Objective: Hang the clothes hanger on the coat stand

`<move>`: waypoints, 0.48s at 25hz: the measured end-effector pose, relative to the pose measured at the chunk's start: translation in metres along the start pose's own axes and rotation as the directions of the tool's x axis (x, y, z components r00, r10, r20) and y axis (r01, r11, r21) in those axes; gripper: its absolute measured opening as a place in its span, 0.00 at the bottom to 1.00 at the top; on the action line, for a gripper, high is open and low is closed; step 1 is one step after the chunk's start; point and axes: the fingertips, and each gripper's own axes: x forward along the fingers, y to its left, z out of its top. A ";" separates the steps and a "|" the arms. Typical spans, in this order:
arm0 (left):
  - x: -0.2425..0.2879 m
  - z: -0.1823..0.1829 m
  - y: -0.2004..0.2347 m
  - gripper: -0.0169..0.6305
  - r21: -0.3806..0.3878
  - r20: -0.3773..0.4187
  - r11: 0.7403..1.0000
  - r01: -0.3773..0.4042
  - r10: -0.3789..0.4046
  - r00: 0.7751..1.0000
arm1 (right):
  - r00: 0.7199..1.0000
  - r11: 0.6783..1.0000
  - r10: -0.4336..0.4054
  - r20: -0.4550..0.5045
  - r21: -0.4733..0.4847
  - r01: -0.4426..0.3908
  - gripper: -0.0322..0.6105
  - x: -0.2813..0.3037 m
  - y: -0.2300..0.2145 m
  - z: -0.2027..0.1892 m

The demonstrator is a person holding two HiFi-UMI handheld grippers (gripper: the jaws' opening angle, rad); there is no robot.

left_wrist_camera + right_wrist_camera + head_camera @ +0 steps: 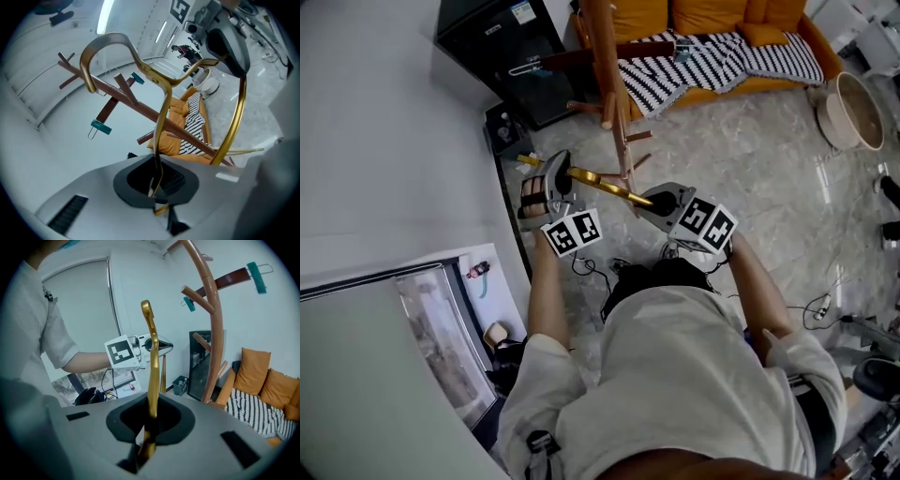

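Observation:
A gold metal clothes hanger [602,184] hangs level between my two grippers, above the marble floor. My left gripper [561,184] is shut on one end of it. In the left gripper view the thin gold rod [161,122] runs down into the closed jaws, and the hook [107,46] curves overhead. My right gripper [659,201] is shut on the other end, and in the right gripper view the gold bar [152,366] stands up from its jaws. The wooden coat stand [614,89] rises just beyond the hanger, its pegs [199,298] above and to the right.
An orange sofa with a striped blanket [722,52] stands behind the stand, with a black cabinet [502,47] at the left. A round basket [853,108] is at the far right. Cables [820,305] lie on the floor. Teal clips [101,127] hang from the stand's pegs.

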 end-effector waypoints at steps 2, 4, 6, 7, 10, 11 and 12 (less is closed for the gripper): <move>0.000 0.004 -0.006 0.04 -0.021 -0.014 0.999 0.029 -0.030 0.999 | 1.000 1.000 -0.020 0.021 -0.018 0.020 0.07 -0.008 -0.003 -0.003; 0.000 0.011 -0.013 0.04 -0.037 -0.039 0.998 0.059 -0.060 0.997 | 0.997 0.997 -0.054 0.048 -0.052 0.056 0.10 -0.020 -0.008 -0.004; 0.001 0.016 -0.020 0.04 -0.035 -0.075 0.996 0.082 -0.085 0.994 | 0.992 0.987 -0.109 0.061 -0.111 0.115 0.18 -0.034 -0.016 -0.004; 0.001 0.018 -0.025 0.04 -0.034 -0.093 0.995 0.094 -0.097 0.991 | 0.988 0.977 -0.143 0.058 -0.150 0.151 0.21 -0.041 -0.020 -0.006; -0.002 0.027 -0.040 0.04 -0.078 -0.122 0.988 0.136 -0.145 0.982 | 0.979 0.949 -0.198 0.052 -0.241 0.205 0.22 -0.055 -0.024 -0.015; -0.003 0.031 -0.043 0.04 -0.094 -0.123 0.985 0.145 -0.156 0.980 | 0.980 0.947 -0.194 0.050 -0.252 0.201 0.22 -0.057 -0.022 -0.020; -0.004 0.034 -0.046 0.04 -0.101 -0.124 0.983 0.151 -0.164 0.979 | 0.980 0.945 -0.193 0.046 -0.260 0.198 0.23 -0.059 -0.022 -0.025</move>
